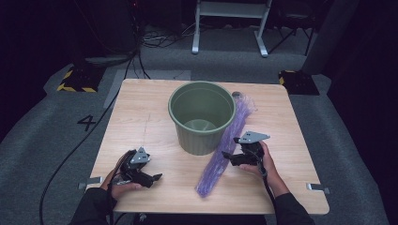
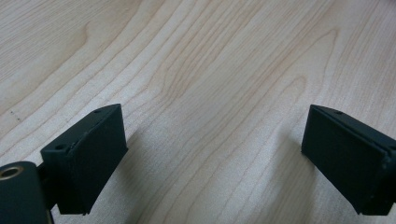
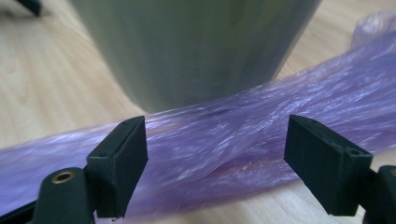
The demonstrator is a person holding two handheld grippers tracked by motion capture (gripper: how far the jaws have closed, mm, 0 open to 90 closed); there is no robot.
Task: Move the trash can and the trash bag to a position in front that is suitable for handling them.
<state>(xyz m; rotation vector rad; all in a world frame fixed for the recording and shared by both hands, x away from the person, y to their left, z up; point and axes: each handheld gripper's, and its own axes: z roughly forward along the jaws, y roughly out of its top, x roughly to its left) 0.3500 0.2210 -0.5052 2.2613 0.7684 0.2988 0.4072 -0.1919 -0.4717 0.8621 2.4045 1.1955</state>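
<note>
Lab or studio recording bay: dark surrounds, grey carpet floor (image 1: 42, 136) marked "4" (image 1: 87, 123), hazard-striped floor blocks (image 1: 77, 79), loose cables (image 1: 159, 40), wooden table (image 1: 141, 117).

Counted items: one round green plastic bucket (image 1: 202, 117); one long bunched purple plastic bag (image 1: 225, 145); one square light-wood table (image 1: 141, 122); two black two-jaw grippers, left (image 1: 152, 178) and right (image 1: 227, 156). On the floor stood two yellow-and-black striped blocks (image 1: 75, 80), and one painted numeral "4" (image 1: 87, 123) was marked.
</note>
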